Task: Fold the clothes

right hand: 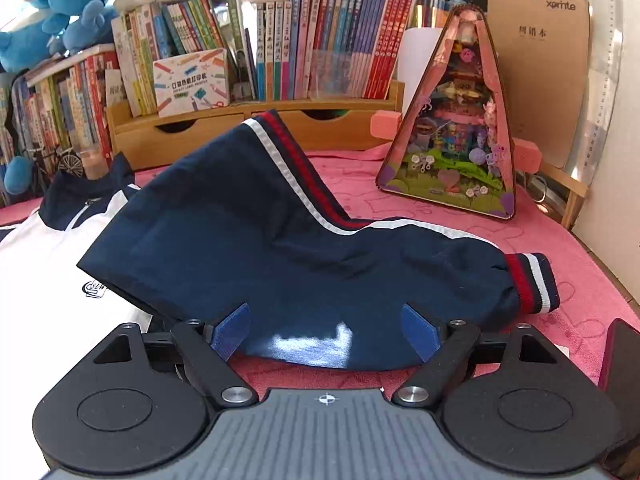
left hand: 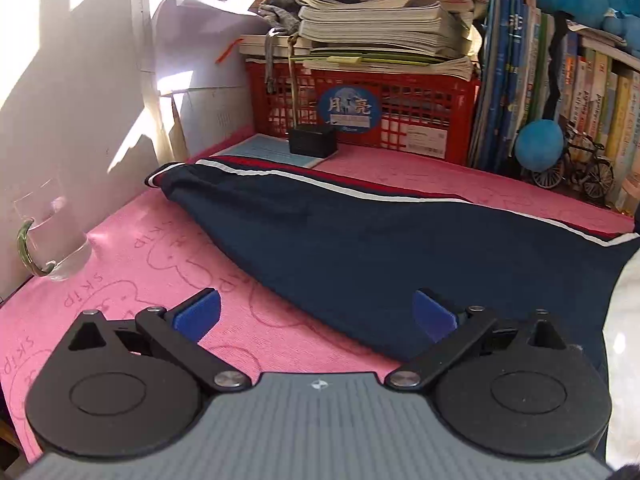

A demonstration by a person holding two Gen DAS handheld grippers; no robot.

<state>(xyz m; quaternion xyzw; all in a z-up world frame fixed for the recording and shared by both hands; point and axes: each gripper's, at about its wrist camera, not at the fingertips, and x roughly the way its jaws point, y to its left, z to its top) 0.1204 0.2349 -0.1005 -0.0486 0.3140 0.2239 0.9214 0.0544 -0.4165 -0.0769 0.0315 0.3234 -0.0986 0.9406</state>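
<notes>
A navy and white jacket lies spread on the pink cloth. In the left wrist view its left sleeve (left hand: pixel 340 236) stretches flat from a striped cuff (left hand: pixel 154 178) at far left toward the right. My left gripper (left hand: pixel 316 314) hovers open at the sleeve's near edge, nothing between its blue pads (left hand: pixel 198 314). In the right wrist view the right sleeve (right hand: pixel 280 248) lies bent, its striped cuff (right hand: pixel 530 282) at the right, its shoulder part raised. The white body (right hand: pixel 44 264) of the jacket is at left. My right gripper (right hand: pixel 326 334) is open, straddling the sleeve's near edge without gripping it.
A glass mug (left hand: pixel 44 236) stands on the pink cloth (left hand: pixel 132 264) by the wall. A red basket (left hand: pixel 360 108) with stacked books, a small black box (left hand: pixel 313 140), a bookshelf (right hand: pixel 256 124), a toy bicycle (left hand: pixel 580 168) and a triangular diorama (right hand: pixel 456 132) line the back. A dark red object (right hand: pixel 620 364) sits at right.
</notes>
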